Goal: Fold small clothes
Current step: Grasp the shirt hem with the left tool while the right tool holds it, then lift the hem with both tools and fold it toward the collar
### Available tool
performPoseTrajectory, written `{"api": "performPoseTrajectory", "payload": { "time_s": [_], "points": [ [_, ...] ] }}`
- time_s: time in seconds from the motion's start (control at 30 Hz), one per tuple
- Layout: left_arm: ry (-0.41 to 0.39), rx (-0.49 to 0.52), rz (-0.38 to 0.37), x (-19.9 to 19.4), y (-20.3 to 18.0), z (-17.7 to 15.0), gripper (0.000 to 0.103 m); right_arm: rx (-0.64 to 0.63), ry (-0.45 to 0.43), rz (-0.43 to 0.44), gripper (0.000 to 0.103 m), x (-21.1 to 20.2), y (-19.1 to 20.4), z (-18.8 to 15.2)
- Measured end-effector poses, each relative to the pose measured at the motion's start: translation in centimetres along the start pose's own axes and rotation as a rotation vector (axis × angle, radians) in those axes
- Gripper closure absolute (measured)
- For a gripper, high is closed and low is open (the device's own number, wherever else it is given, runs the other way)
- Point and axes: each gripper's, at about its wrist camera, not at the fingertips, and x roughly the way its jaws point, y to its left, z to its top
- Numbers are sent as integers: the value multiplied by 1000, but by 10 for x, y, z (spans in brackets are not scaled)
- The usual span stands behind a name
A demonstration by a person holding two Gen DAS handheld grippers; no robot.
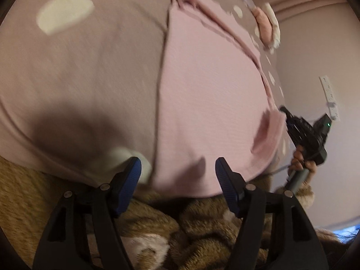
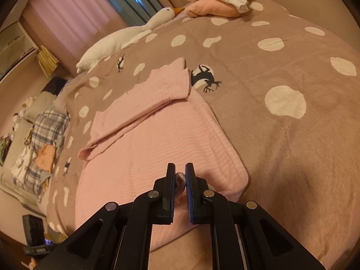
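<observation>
A pink ribbed garment (image 2: 157,148) lies flat on the spotted taupe bedcover (image 2: 281,63), with one part folded over its far end (image 2: 155,94). My right gripper (image 2: 180,171) is shut on a small pinch of the pink fabric at the garment's near edge. In the left wrist view the same pink garment (image 1: 209,94) fills the middle. My left gripper (image 1: 177,168) hovers open over its near hem, and nothing sits between the blue pads (image 1: 132,175). The right gripper (image 1: 299,128), held by a hand, meets the garment's right corner.
A folded peach and white stack (image 2: 216,2) rests at the bed's far end beside a white goose plush (image 2: 126,33). Loose clothes (image 2: 40,139) lie heaped off the left side. Fuzzy brown fabric (image 1: 202,225) lies under my left gripper. A power strip (image 1: 329,94) hangs on the wall.
</observation>
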Motion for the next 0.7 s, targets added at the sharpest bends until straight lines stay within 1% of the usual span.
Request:
{"api": "performPoseTrajectory", "payload": {
  "time_s": [0.03,0.1,0.13,0.17,0.2,0.27,0.3,0.33,0.4,0.43,0.5,0.53,0.63,0.7],
  "points": [
    [20,-6,-15,6,0,-1,38,1,1,-1,92,0,0,0],
    [41,-20,-27,15,-2,-2,61,-3,0,-1,92,0,0,-1],
    [50,-20,-33,18,-3,-2,84,-2,1,-2,92,1,0,-1],
    [48,-9,-34,19,-5,-2,94,0,2,-1,92,1,-1,-1],
    [38,-7,-45,19,-7,-1,95,3,3,3,92,1,-1,-1],
    [4,-24,-104,10,-11,2,95,11,1,12,92,-1,-2,0],
    [-7,-32,-141,6,-13,6,95,11,-1,15,92,-1,-3,1],
    [-33,-41,-204,-2,-17,12,96,11,-5,18,92,-2,-3,2],
    [-70,-39,-245,-9,-25,22,96,13,-14,22,92,-3,-3,6],
    [-103,-41,-254,-13,-30,32,96,15,-17,24,92,-2,-3,7],
    [-125,-64,-272,-16,-34,47,96,23,-21,27,92,0,-3,12],
    [-138,-92,-277,-16,-34,60,96,26,-24,25,92,1,-3,14],
    [-177,-136,-268,-16,-34,88,95,39,-32,7,92,5,-4,24],
    [-192,-158,-251,-9,-33,111,95,42,-40,-22,92,9,-5,33]
  ]
}}
